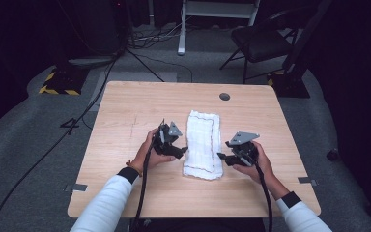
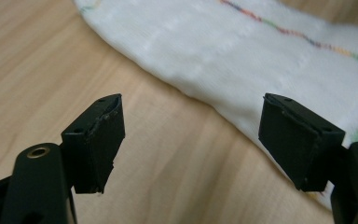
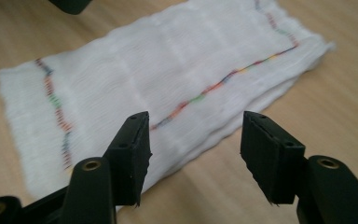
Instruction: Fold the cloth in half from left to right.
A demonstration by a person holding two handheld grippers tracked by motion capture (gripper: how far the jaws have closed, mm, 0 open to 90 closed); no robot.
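- A white folded cloth (image 1: 203,145) lies flat near the middle of the wooden table (image 1: 125,116), long side running away from the person, with a thin multicoloured stitched line close to its edges.
- The left gripper (image 1: 179,151) is held just beside the cloth's left long edge, its tips pointing toward the cloth; from the high view I cannot tell whether the tips touch the fabric.
- In the left gripper view, the left gripper (image 2: 191,135) has its jaws spread wide with bare wood between them; the cloth (image 2: 242,60) lies beyond and passes behind the right-hand jaw, so its nearest edge is partly hidden there. Nothing is pinched.
- The right gripper (image 1: 223,157) sits just beside the cloth's right long edge, near the corner closest to the person.
- In the right gripper view, the right gripper (image 3: 195,140) also has its jaws spread, with the cloth's edge and a strip of table showing in the gap; the pads press on nothing.
- The cloth (image 3: 168,70) looks soft and blurred at its far end in that view, and the stitching there is hard to follow.
- A dark shape (image 3: 70,5) at the top edge of the right gripper view is cut off; I cannot tell what it is.
- The person's white sleeves (image 1: 104,203) run off the bottom of the high view.
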